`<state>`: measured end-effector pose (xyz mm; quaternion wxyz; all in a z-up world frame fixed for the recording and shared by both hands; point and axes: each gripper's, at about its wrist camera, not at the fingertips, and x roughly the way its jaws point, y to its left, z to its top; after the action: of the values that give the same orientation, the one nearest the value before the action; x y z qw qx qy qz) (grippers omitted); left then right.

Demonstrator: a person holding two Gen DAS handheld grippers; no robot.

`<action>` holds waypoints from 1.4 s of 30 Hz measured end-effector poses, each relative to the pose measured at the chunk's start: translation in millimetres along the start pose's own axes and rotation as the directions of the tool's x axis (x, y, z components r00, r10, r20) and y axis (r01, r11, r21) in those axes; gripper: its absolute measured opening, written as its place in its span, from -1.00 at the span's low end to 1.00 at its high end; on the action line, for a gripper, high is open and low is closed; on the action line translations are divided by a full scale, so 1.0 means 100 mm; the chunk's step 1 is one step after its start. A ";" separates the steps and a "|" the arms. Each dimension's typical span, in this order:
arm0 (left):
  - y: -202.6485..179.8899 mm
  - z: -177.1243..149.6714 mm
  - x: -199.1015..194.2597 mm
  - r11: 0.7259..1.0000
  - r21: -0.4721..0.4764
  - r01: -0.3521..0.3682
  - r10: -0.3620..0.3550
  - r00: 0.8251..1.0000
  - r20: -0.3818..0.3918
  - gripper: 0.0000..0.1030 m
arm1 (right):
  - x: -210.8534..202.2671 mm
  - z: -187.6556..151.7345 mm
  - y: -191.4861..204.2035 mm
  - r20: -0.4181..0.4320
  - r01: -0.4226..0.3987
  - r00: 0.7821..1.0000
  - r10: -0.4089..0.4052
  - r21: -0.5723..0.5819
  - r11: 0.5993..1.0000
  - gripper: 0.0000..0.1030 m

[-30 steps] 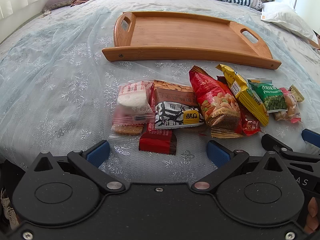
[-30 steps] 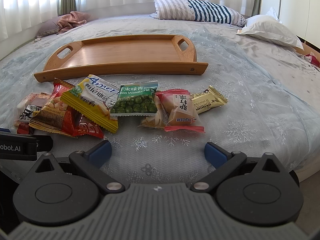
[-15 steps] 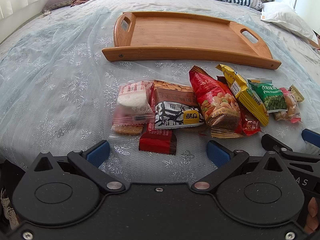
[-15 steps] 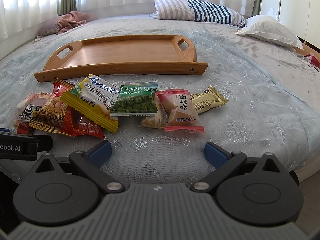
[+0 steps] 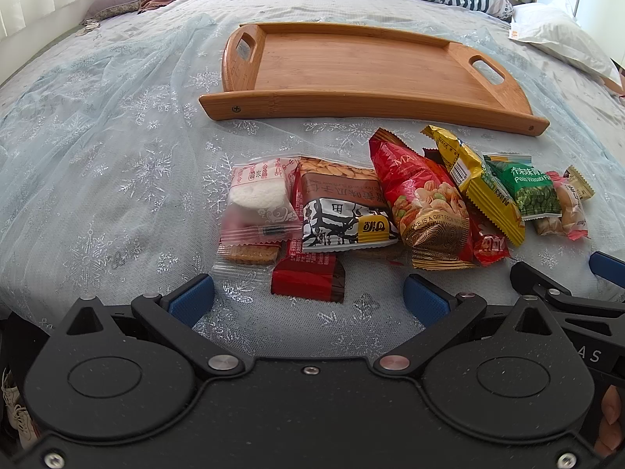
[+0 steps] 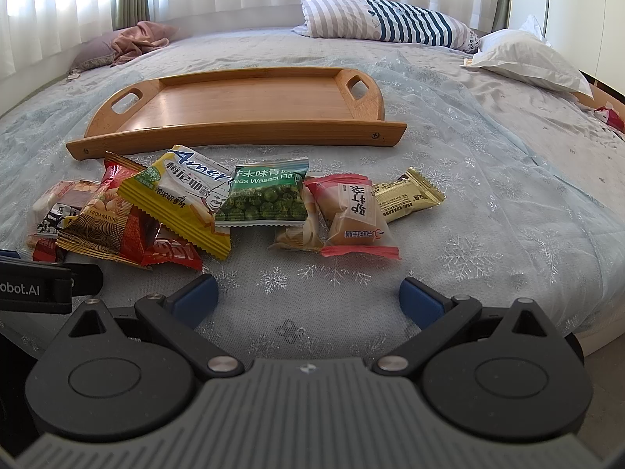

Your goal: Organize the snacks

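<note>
An empty wooden tray (image 5: pixel 371 66) (image 6: pixel 250 97) lies on the bed beyond a row of several snack packets. From the left: a clear pink-printed packet (image 5: pixel 259 199), a brown seed packet (image 5: pixel 343 211), a dark red bar (image 5: pixel 308 277), a red nut bag (image 5: pixel 422 199), a yellow wafer pack (image 6: pixel 183 199), a green wasabi pea bag (image 6: pixel 265 195), a clear pastry packet (image 6: pixel 353 211) and a small gold packet (image 6: pixel 406 195). My left gripper (image 5: pixel 308 299) is open and empty, just short of the dark red bar. My right gripper (image 6: pixel 308 297) is open and empty, in front of the pea bag.
The bed has a pale snowflake-lace cover (image 5: pixel 117 156). A striped pillow (image 6: pixel 383 19) and a white pillow (image 6: pixel 527 58) lie at the back right, a pink cloth (image 6: pixel 136 39) at the back left. The bed's edge drops off at the right (image 6: pixel 601 312).
</note>
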<state>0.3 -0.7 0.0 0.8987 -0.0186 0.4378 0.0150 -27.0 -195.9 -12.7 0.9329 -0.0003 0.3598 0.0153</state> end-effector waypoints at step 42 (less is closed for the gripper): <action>0.06 0.10 -0.64 0.980 0.074 0.184 -0.196 0.956 0.218 -0.32 | -0.27 0.09 -0.21 0.167 -0.035 0.986 0.017 0.105 0.994 -0.07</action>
<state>-31.2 4.7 56.3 0.9398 -0.0350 0.3301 -0.0813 -39.9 -217.5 11.7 0.9580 0.0558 0.2811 0.0082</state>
